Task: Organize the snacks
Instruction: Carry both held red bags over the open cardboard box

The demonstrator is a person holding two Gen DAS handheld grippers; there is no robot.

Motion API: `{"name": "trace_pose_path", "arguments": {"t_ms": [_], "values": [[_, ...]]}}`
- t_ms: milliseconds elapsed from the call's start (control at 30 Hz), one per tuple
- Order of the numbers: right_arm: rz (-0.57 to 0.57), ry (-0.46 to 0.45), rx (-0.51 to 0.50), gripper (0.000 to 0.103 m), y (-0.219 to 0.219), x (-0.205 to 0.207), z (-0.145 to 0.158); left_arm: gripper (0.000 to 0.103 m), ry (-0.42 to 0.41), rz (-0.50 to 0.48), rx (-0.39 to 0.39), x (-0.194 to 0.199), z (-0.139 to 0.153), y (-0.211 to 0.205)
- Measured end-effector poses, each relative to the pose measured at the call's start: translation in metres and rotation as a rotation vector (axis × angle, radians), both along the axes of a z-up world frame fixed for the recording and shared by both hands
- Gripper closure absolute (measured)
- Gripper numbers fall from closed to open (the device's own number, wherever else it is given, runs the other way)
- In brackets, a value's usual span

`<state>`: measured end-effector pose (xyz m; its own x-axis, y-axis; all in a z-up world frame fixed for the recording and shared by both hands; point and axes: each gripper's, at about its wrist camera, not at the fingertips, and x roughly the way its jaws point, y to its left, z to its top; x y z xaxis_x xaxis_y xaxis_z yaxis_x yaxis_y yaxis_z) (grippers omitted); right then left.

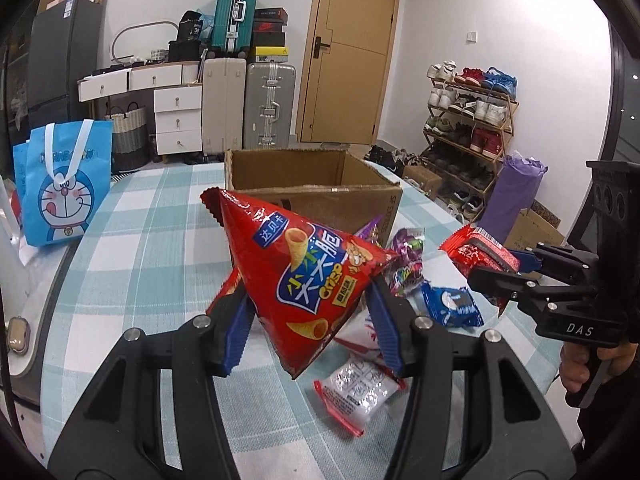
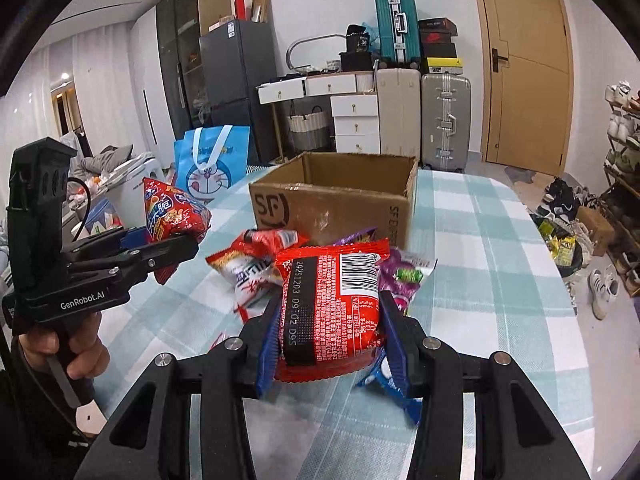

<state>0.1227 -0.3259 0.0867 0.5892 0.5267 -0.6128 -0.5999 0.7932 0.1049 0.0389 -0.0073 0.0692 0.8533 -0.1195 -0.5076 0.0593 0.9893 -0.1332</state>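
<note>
My left gripper (image 1: 308, 332) is shut on a red pyramid-shaped crisp bag (image 1: 304, 268) and holds it above the table, in front of the open cardboard box (image 1: 316, 184). It shows at the left of the right wrist view (image 2: 168, 248) with the bag (image 2: 172, 208). My right gripper (image 2: 332, 344) is shut on a red snack packet with a barcode (image 2: 332, 304), held above the table; it also shows at the right of the left wrist view (image 1: 500, 276). The cardboard box (image 2: 332, 208) stands just behind the snack pile.
Loose snacks lie on the checked tablecloth (image 1: 160, 240): a purple packet (image 1: 406, 256), a blue Oreo packet (image 1: 452, 306), a white-red packet (image 1: 360, 396), another white-red packet (image 2: 248, 276). A blue Doraemon bag (image 1: 60, 184) stands at the table's left. Suitcases, drawers and a shoe rack lie beyond.
</note>
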Motion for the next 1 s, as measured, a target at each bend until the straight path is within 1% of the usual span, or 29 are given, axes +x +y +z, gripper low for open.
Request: {"name": "trace_pose_path", "arguments": {"t_ms": [300, 533, 767, 1000], "values": [[-0.025, -0.032, 0.026, 0.057, 0.004, 0.023, 0.024, 0.052, -0.05, 0.015, 0.003, 0.019, 0.031, -0.003], [-0.033, -0.051, 0.05, 0.057, 0.009, 0.037, 0.039, 0.052, -0.072, 0.028, 0.011, 0.045, 0.052, -0.002], [-0.033, -0.05, 0.064, 0.057, 0.014, 0.053, 0.048, 0.052, -0.078, 0.036, 0.005, 0.072, 0.066, 0.007], [-0.033, -0.054, 0.058, 0.057, 0.024, 0.071, 0.061, 0.052, -0.075, 0.041, 0.011, 0.099, 0.071, 0.013]]}}
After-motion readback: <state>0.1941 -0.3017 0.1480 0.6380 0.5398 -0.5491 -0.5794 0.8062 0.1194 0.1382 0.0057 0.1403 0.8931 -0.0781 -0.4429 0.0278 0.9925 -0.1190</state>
